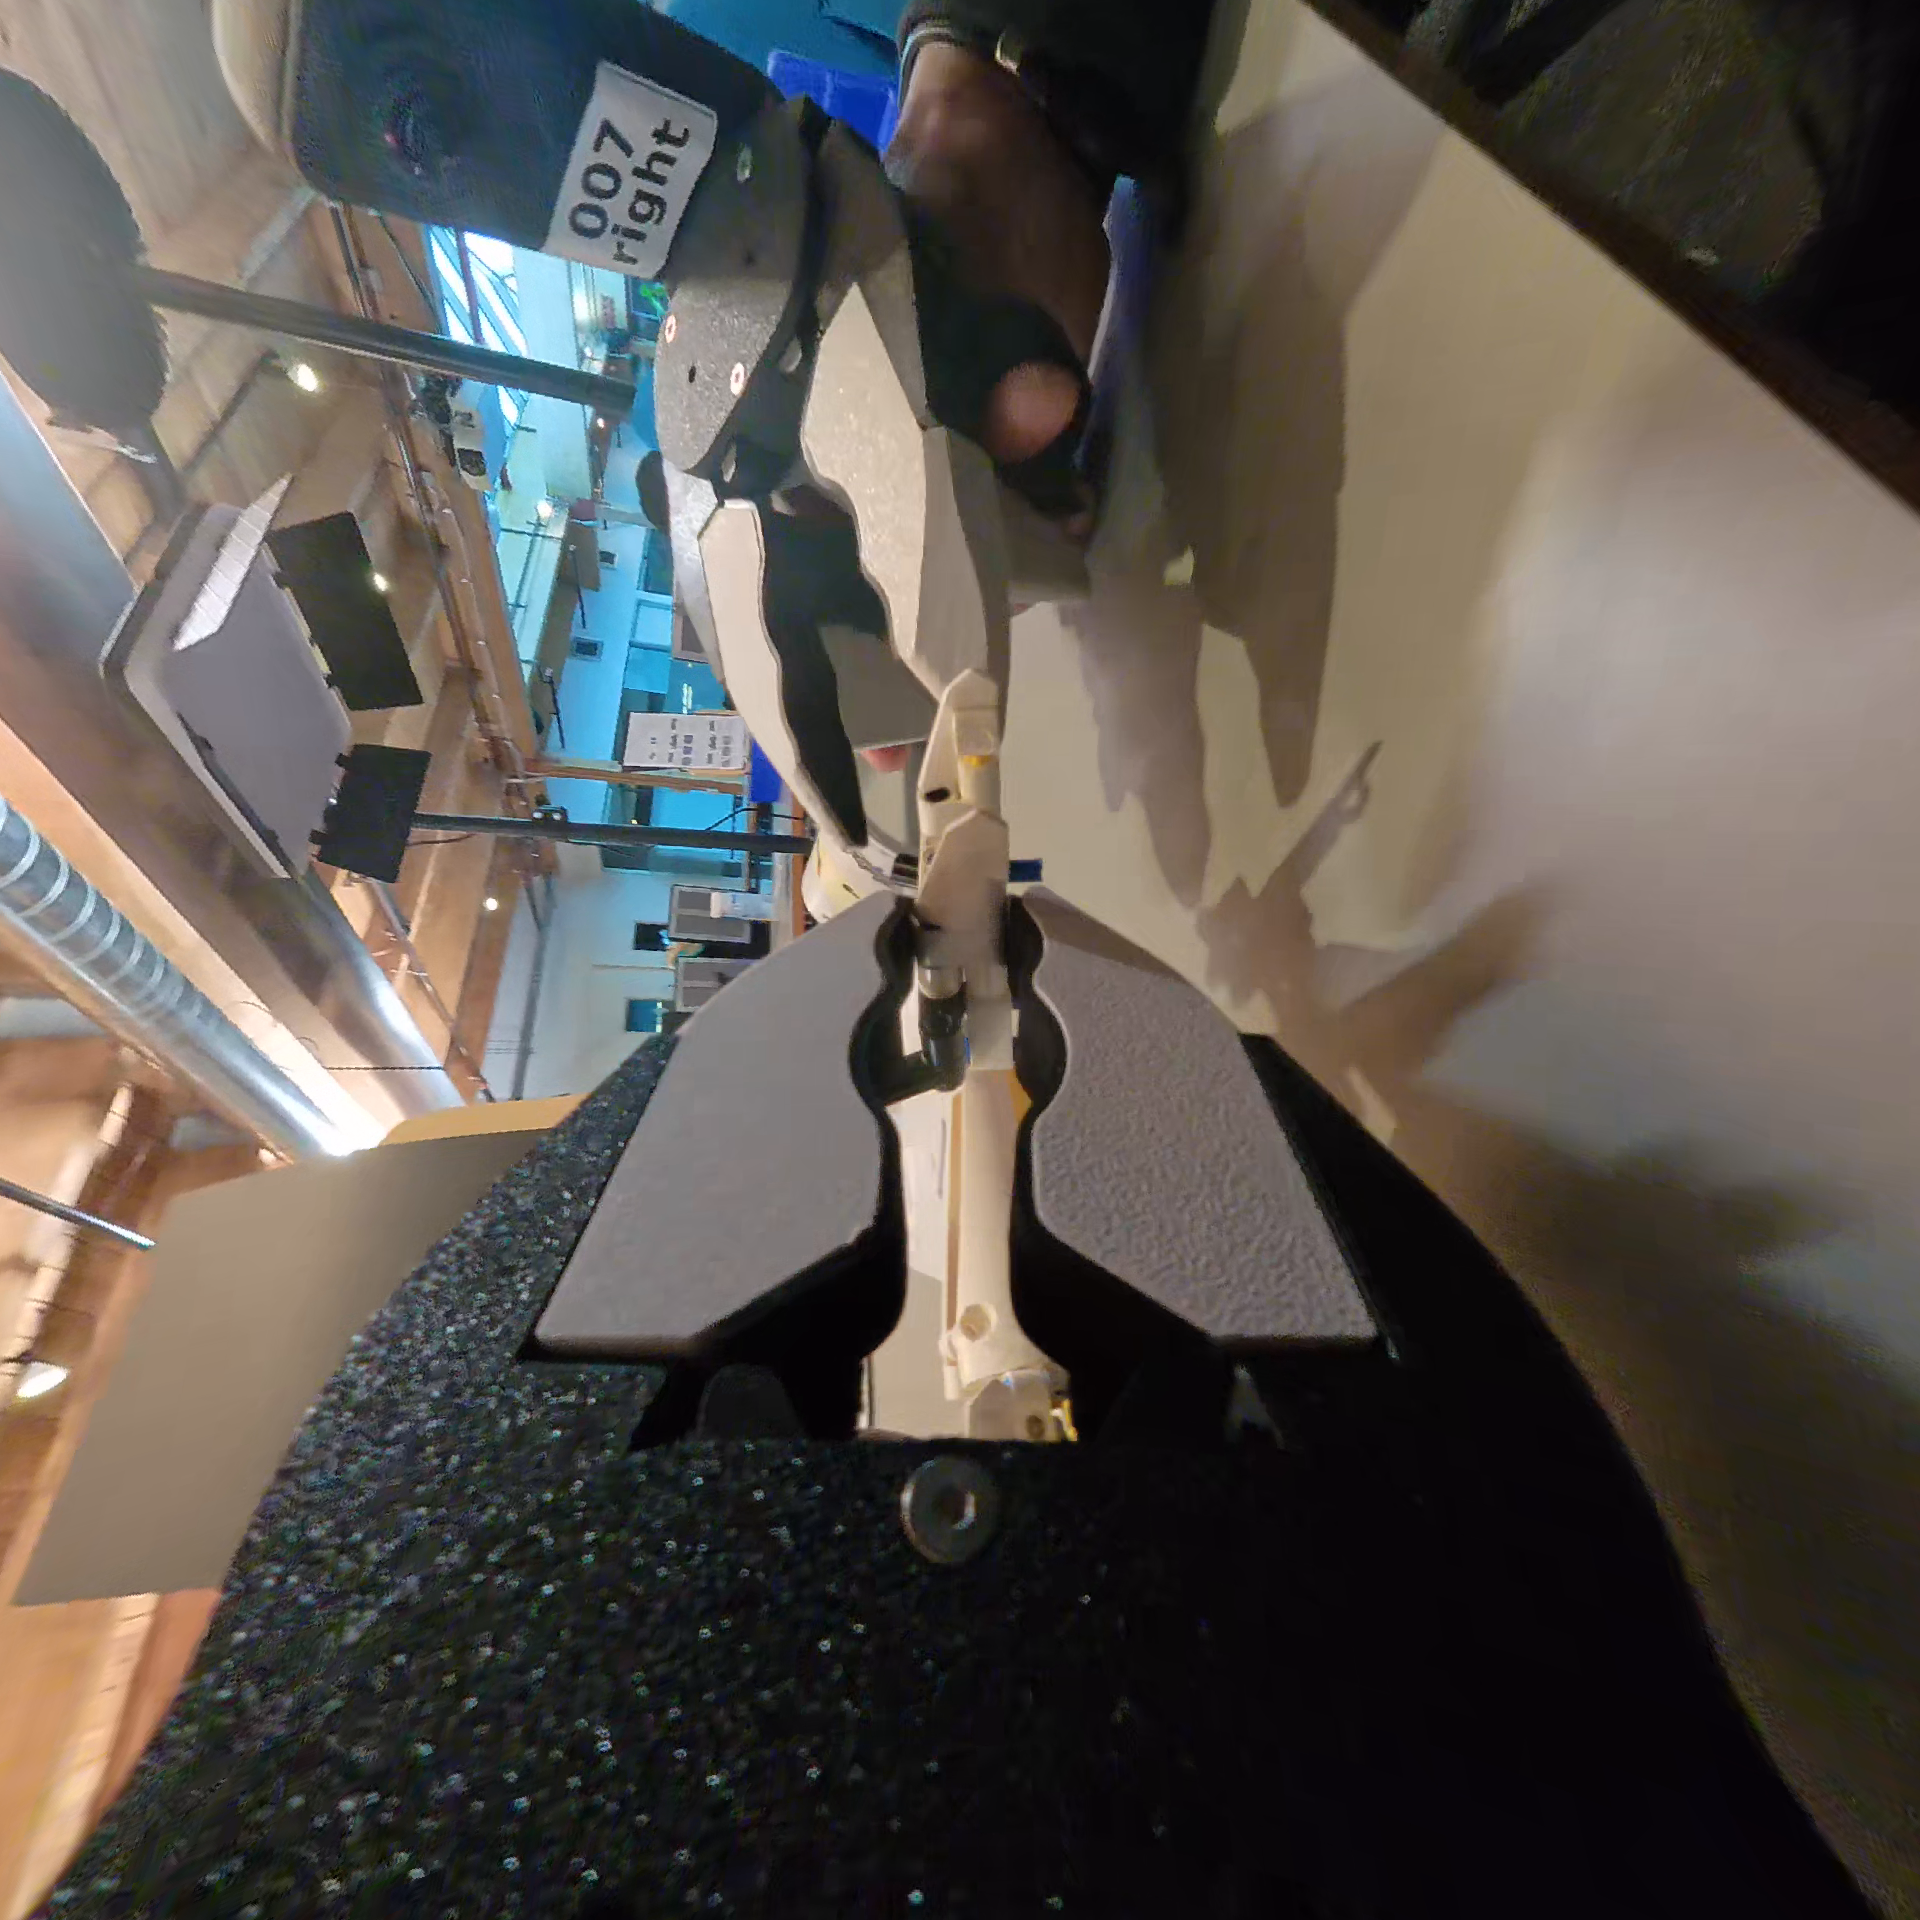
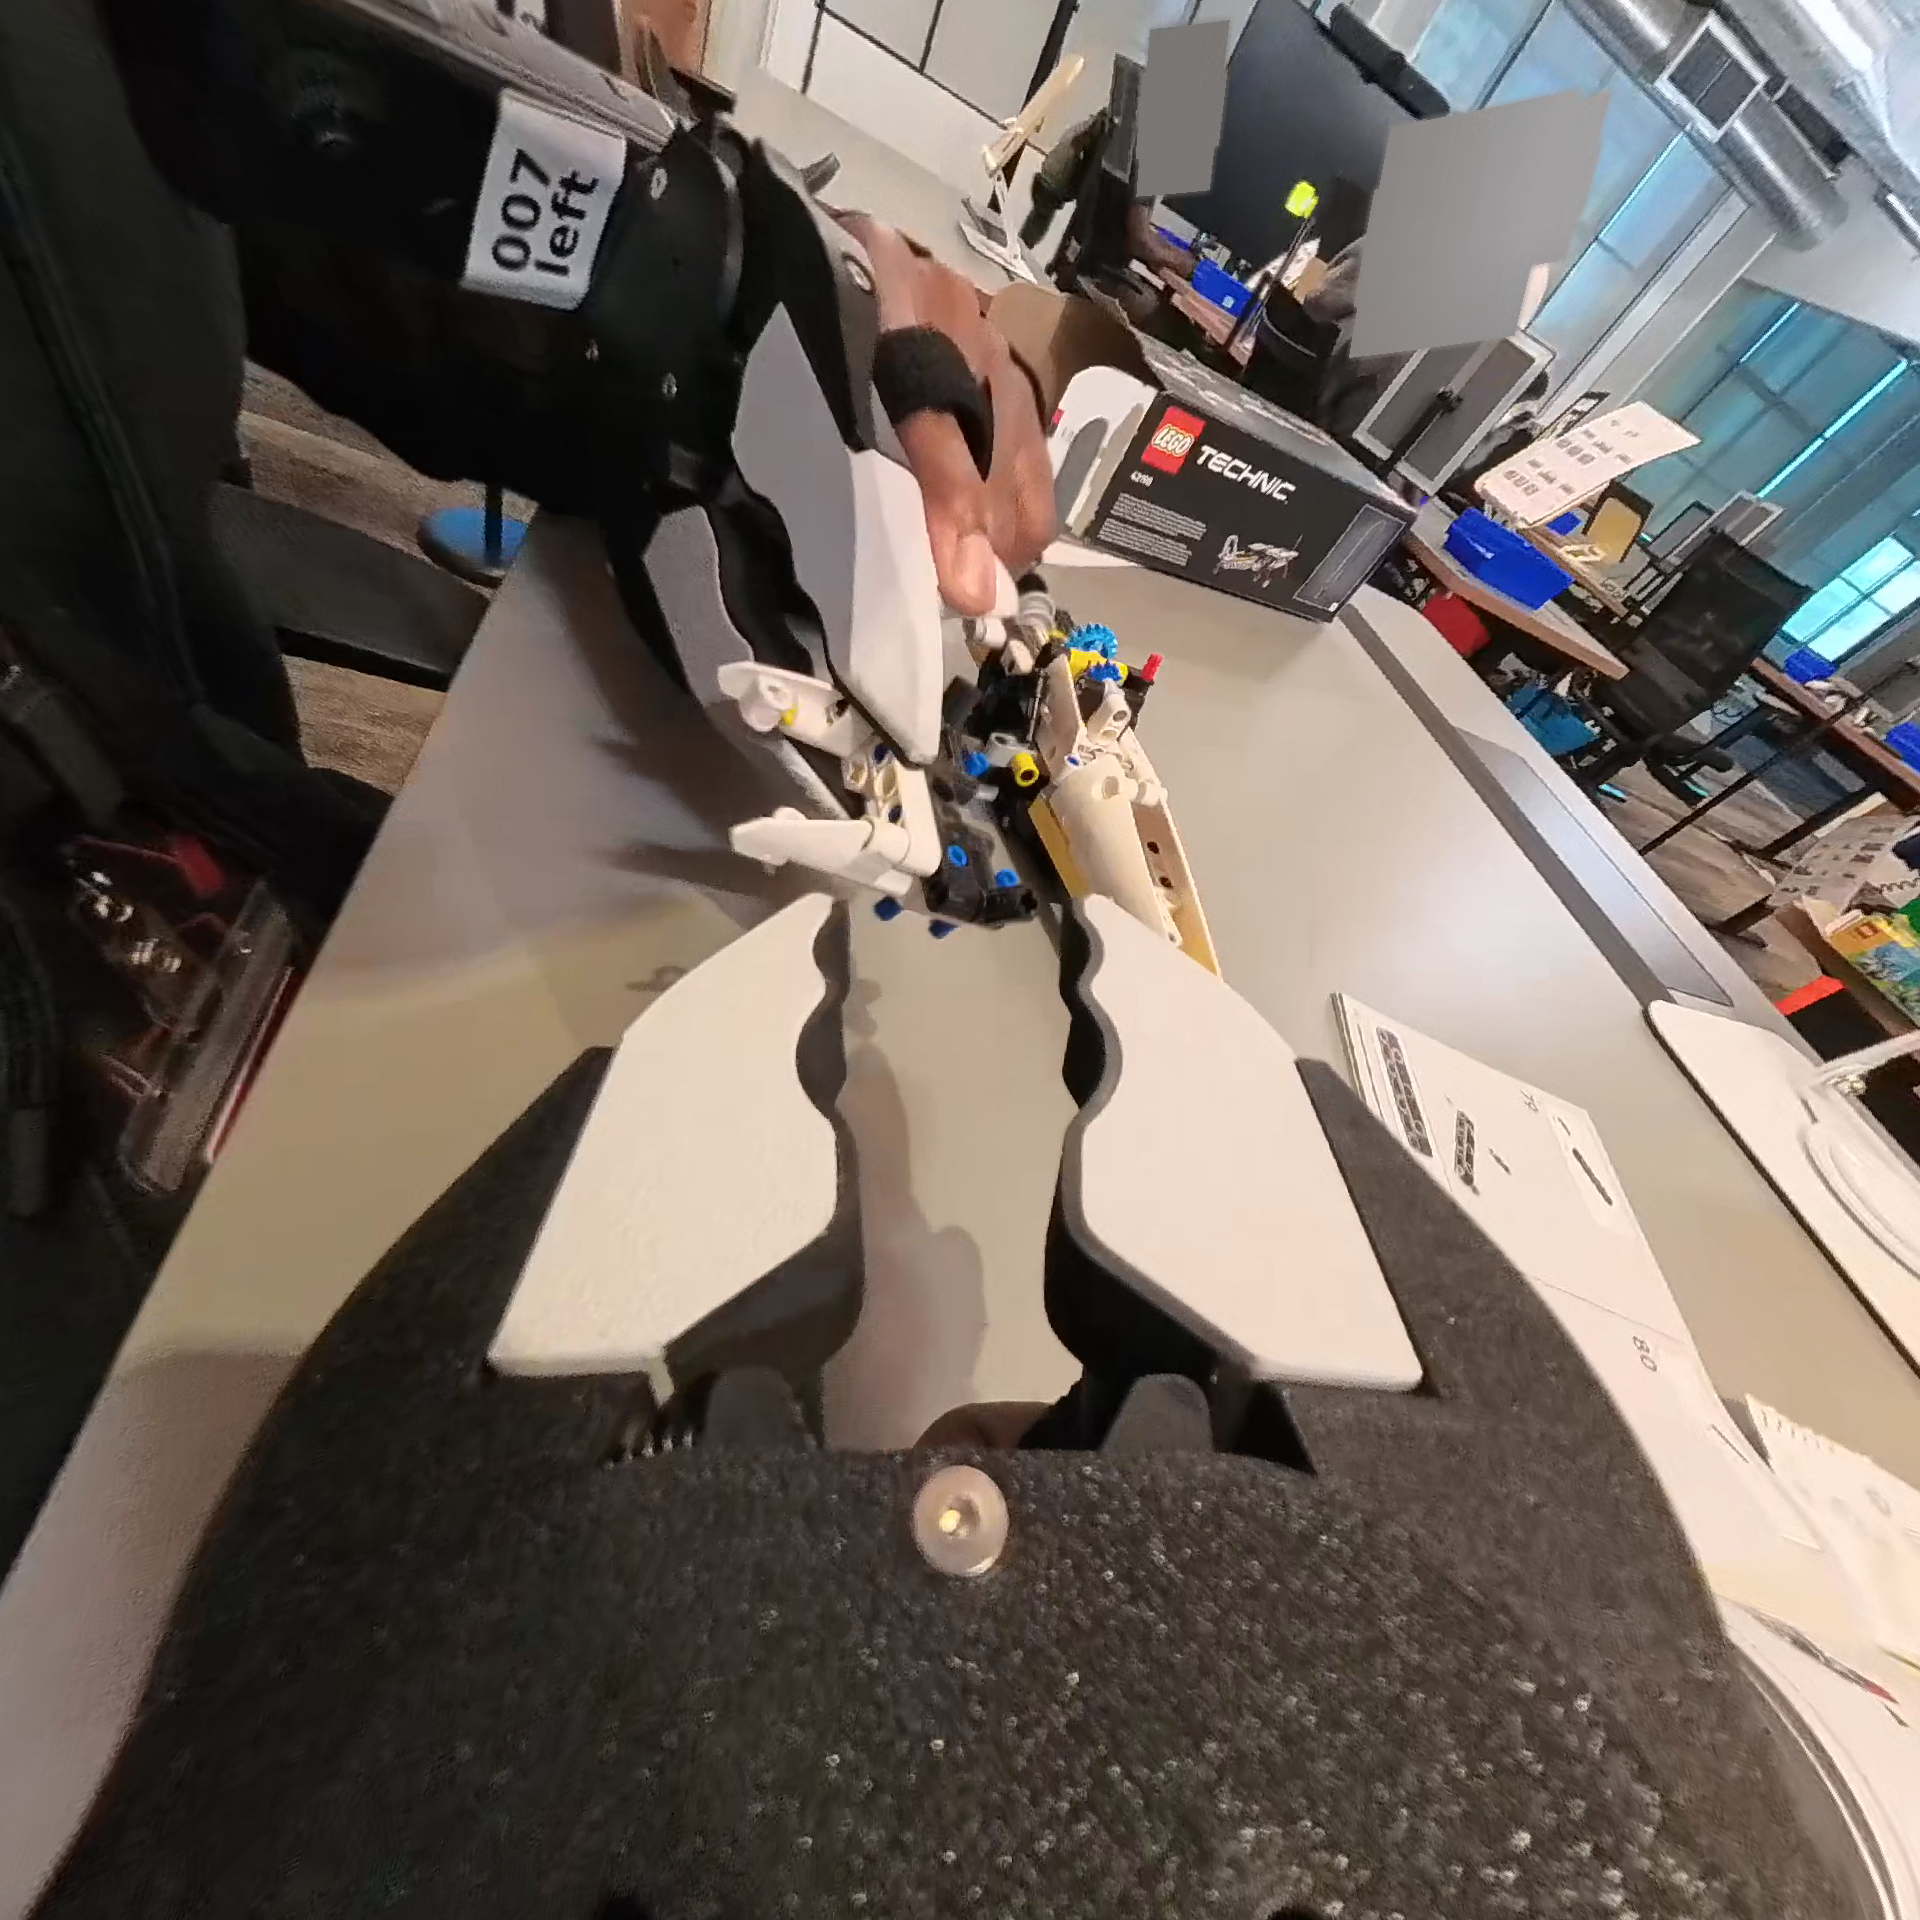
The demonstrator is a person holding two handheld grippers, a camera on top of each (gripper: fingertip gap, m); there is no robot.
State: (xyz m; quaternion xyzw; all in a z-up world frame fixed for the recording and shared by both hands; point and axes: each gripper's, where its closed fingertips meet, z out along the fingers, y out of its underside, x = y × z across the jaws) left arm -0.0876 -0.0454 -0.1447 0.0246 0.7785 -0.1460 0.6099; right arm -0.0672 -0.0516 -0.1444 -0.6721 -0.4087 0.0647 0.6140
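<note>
A brick-built model of white, black and yellow parts with blue pins [image 2: 1101, 821] is held just above the pale table [image 2: 1299, 779]. My left gripper [image 1: 961, 925] is shut on it: a long white beam of the model [image 1: 982, 1143] runs between its fingers, and both pads press on it. In the right wrist view the left gripper [image 2: 894, 717] comes in from the upper left, with a person's hand on it. My right gripper [image 2: 951, 925] is open and holds nothing, with the model's black end just beyond its fingertips. It also shows in the left wrist view [image 1: 883, 769], at the model's far end.
A black printed box [image 2: 1247, 488] stands on the table behind the model. An open instruction booklet [image 2: 1475, 1132] lies to the right, with a white tray [image 2: 1766, 1122] beyond it. The table's left edge drops to the floor, with dark bags beside it. My left and right fingertips are right by each other.
</note>
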